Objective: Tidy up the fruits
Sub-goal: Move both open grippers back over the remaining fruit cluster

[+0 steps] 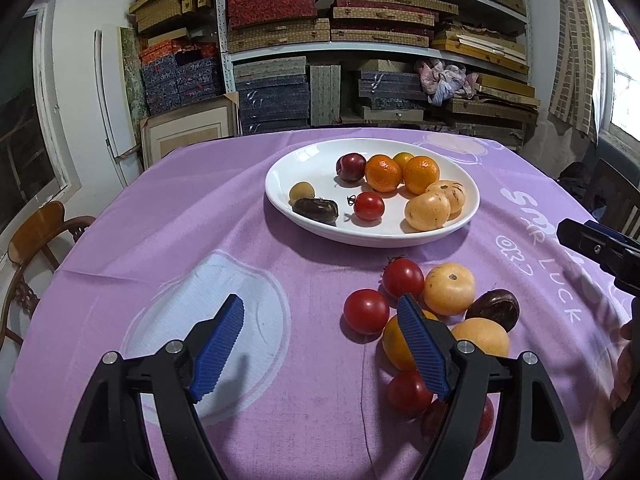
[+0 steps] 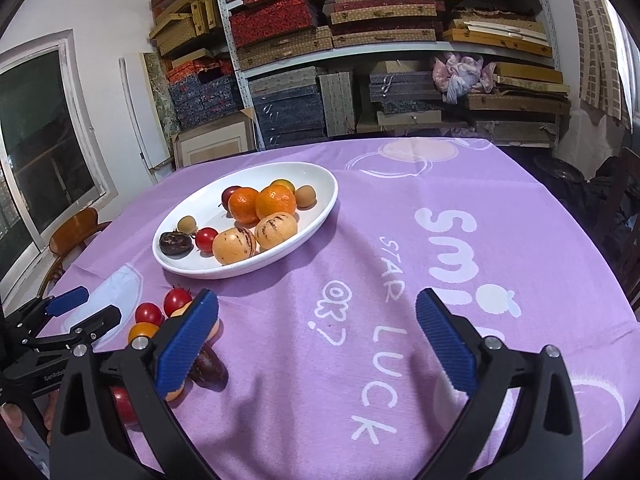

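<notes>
Hovering over the purple tablecloth [image 1: 280,264], the left gripper [image 1: 320,322] has its jaws spread wide w/ nothing between the blue pads, only bare cloth under the gap. Its right finger sits in front of the loose fruit cluster [image 1: 432,320] lying on the cloth just beside it: red tomatoes, yellow-orange round ones, and one dark brown fruit [image 1: 493,309]. Beyond that, near table centre, a white oval plate [image 1: 372,236] already carries fruit: two oranges, a dark red plum, a small red tomato, two pale yellow striped ones, plus a few smaller pcs. The right gripper [image 2: 316,308] is also released, jaws apart and empty above the white lettering on the cloth, w/ the loose cluster at its left finger. Stacked boxes fill the shelves [image 1: 360,40] behind the table; a wooden chair [image 1: 36,236] stands at left.
</notes>
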`<state>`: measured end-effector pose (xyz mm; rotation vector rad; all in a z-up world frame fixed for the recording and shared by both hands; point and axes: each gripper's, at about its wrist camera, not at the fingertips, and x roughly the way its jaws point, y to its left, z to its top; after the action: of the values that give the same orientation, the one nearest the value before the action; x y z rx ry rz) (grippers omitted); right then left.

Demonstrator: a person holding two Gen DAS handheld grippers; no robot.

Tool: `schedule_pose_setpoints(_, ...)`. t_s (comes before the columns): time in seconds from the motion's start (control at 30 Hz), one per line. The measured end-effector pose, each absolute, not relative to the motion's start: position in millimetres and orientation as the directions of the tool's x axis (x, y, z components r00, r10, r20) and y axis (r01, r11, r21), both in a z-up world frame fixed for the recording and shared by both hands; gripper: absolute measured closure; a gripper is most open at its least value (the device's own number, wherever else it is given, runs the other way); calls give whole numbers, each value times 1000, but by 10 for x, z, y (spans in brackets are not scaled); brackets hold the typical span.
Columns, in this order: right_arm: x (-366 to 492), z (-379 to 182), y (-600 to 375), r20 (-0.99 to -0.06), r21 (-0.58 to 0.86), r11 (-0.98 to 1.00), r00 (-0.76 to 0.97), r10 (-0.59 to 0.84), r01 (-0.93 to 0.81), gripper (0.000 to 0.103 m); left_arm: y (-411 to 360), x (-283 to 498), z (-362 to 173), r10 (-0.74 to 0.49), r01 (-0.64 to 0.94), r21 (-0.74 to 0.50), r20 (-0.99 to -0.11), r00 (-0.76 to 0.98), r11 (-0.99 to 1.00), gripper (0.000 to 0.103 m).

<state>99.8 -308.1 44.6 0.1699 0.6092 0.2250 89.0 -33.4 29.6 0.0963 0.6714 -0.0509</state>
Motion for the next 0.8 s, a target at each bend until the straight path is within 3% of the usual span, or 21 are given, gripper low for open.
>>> schedule_pose_setpoints(0.17, 988, 453, -3073, -543, 220, 963, 801, 253, -155, 5, -259, 910, 285, -33, 85, 52, -639, 769, 995, 17)
schedule_pose_setpoints(0.43, 1023, 425, -3164, -554, 256, 958, 792, 255, -130, 4, 74, 1101, 115, -185, 94, -163, -737, 650, 982, 17)
schedule_pose_setpoints(0.8, 1048, 412, -3254, -559, 294, 949, 786, 264, -110, 4, -133, 1228, 180, -97, 90, -49, -733, 674, 995, 17)
